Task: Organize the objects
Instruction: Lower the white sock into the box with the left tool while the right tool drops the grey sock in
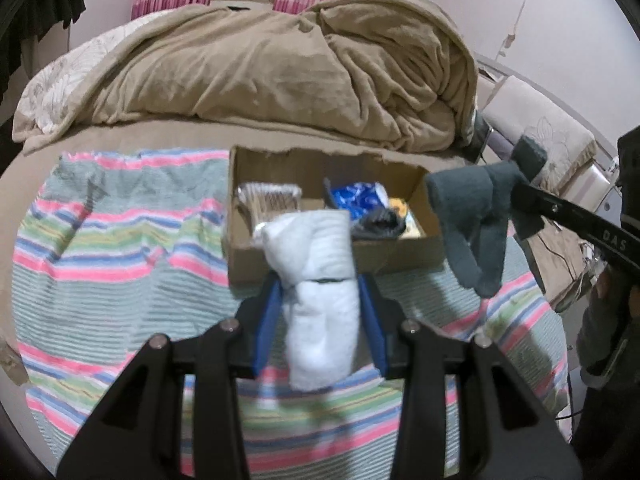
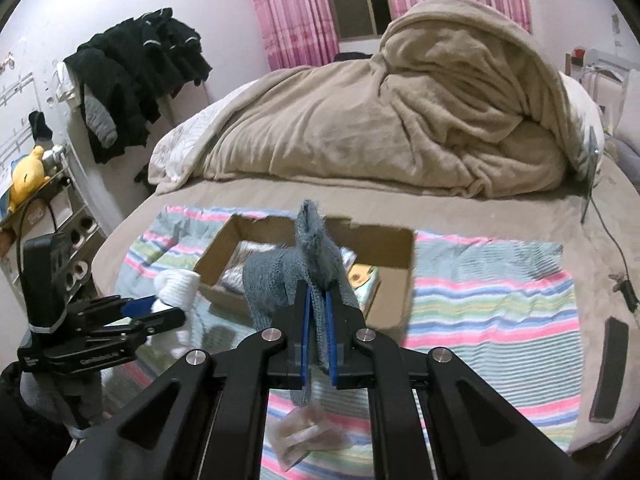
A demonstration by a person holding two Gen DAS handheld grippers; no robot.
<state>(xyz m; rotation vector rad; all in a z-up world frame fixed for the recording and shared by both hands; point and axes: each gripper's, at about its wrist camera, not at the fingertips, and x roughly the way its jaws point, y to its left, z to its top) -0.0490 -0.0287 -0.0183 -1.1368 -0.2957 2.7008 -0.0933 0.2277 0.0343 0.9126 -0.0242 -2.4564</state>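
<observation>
My left gripper (image 1: pixel 320 282) is shut on a rolled white sock (image 1: pixel 316 276) and holds it above the near edge of an open cardboard box (image 1: pixel 240 204). The box sits on a striped towel (image 1: pixel 112 248) on the bed and holds several small items, among them a blue packet (image 1: pixel 356 196). My right gripper (image 2: pixel 318 294) is shut on a grey sock bundle (image 2: pixel 296 268) and holds it above the box (image 2: pixel 394 276). The grey sock also shows in the left wrist view (image 1: pixel 472 216), right of the box. The left gripper and white sock (image 2: pixel 178 286) show in the right wrist view.
A crumpled beige blanket (image 1: pixel 280 68) fills the far half of the bed. A dark flat object (image 2: pixel 610 368) and a cable (image 2: pixel 612 248) lie at the bed's right edge. A small clear packet (image 2: pixel 304 440) lies on the towel (image 2: pixel 492 296). Dark clothes (image 2: pixel 132 88) hang at left.
</observation>
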